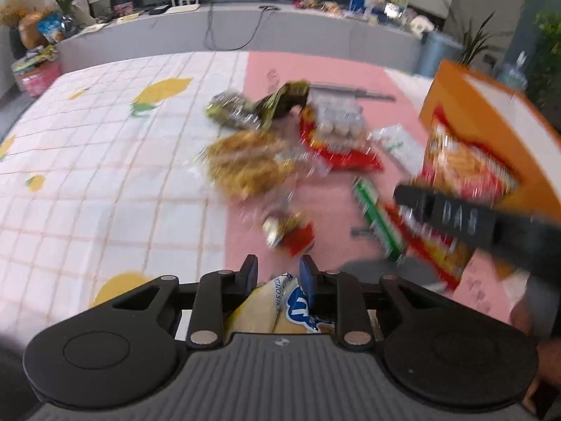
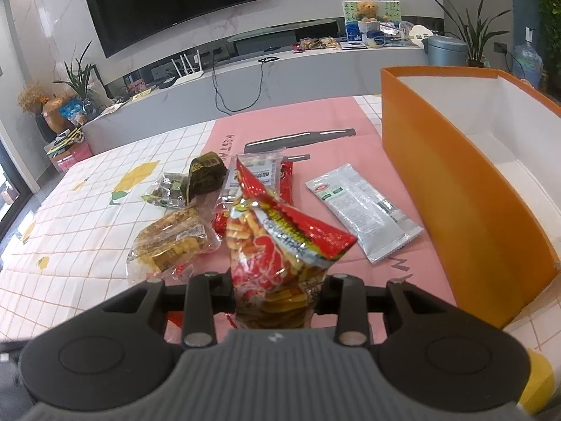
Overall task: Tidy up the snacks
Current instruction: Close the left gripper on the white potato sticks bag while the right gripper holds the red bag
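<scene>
Two grippers, each with a snack. Left gripper (image 1: 277,275) is clamped on a yellow potato-stick bag (image 1: 271,310) tucked right between its fingers, low over the table. Right gripper (image 2: 277,286) pinches a red chip bag (image 2: 277,245) sticking up between its fingers, orange box (image 2: 466,189) just to its right.
</scene>
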